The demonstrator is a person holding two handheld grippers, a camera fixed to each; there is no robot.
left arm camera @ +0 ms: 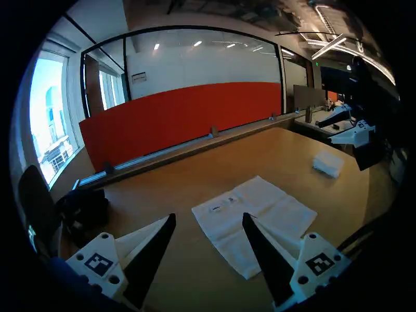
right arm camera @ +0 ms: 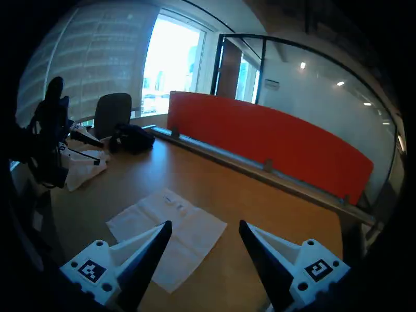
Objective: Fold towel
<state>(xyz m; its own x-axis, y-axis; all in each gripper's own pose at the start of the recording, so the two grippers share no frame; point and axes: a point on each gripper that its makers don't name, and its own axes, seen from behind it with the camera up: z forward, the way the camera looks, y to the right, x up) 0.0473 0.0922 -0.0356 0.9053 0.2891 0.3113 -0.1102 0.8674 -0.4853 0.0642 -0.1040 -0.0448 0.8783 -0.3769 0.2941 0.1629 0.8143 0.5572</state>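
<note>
Wooden table (left arm camera: 270,151), white towel (left arm camera: 283,208), red partition (left arm camera: 182,114)

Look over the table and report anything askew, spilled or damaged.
Nothing stands out. The towel lies spread flat on the table, lightly creased, roughly in line with the red divider. A small folded cloth sits apart from it, and a black bag rests near the divider's end. Nothing looks spilled or damaged.
</note>
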